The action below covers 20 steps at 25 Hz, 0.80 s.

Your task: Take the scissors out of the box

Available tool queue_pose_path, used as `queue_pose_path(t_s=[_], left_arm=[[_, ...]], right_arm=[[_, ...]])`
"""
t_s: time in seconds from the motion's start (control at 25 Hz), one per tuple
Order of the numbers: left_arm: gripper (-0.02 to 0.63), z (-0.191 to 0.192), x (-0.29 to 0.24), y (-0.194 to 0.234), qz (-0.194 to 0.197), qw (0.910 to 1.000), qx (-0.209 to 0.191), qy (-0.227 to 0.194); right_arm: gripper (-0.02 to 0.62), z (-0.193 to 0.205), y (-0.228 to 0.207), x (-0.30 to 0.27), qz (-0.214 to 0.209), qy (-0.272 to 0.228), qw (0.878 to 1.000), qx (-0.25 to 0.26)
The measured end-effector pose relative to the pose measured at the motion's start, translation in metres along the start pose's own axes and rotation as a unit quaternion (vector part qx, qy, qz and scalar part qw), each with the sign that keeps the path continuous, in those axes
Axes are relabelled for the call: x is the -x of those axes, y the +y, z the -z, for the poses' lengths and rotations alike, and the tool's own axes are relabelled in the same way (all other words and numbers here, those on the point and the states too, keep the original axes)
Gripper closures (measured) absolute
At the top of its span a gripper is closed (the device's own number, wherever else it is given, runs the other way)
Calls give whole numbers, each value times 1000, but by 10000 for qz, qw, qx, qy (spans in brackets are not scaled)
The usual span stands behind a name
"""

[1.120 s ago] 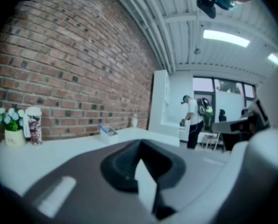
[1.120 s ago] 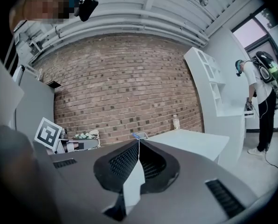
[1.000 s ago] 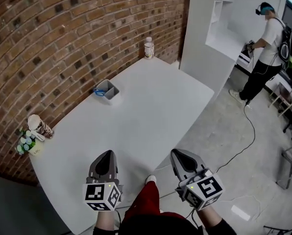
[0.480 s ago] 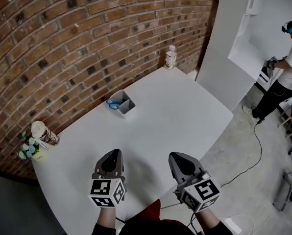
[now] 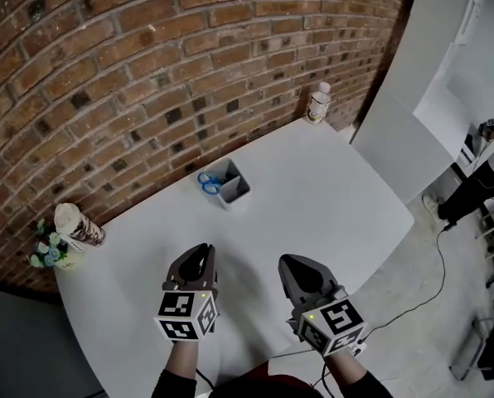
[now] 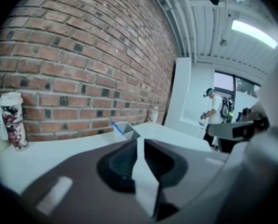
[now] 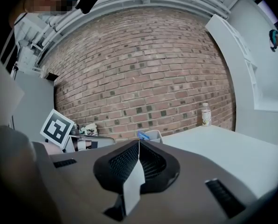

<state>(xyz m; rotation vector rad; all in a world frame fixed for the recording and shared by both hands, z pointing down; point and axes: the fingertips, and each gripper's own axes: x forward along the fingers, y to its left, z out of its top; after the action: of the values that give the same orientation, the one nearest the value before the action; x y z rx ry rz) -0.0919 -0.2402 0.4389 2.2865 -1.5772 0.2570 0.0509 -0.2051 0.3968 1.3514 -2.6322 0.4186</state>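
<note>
You'd pushed both forward: left gripper (image 5: 199, 253) jaws opening, narrow and empty; right gripper (image 5: 291, 264) jaws together. Scissors (image 5: 208, 182) sat in the box (image 5: 234, 191), well ahead of both.

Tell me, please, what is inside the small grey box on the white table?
The blue handles of the scissors show at the open top of the box. Its walls hide the blades and whatever else may lie inside.

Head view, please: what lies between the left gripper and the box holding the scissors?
Only bare table, as the head view shows; the left gripper, jaws opening and empty, is short of the grey box.
</note>
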Motion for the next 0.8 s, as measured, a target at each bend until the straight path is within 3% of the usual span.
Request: queue_pose_path(t_s=[0.16,0.8], left_arm=[[551,-2,-20,15,-122,9996,227,75],[523,5,-85,52,-402,9977,449,324]], right_arm=[[586,2,-1,-25,-128,132,9998,70],[586,24,-13,-99,-483,569,9970,198]])
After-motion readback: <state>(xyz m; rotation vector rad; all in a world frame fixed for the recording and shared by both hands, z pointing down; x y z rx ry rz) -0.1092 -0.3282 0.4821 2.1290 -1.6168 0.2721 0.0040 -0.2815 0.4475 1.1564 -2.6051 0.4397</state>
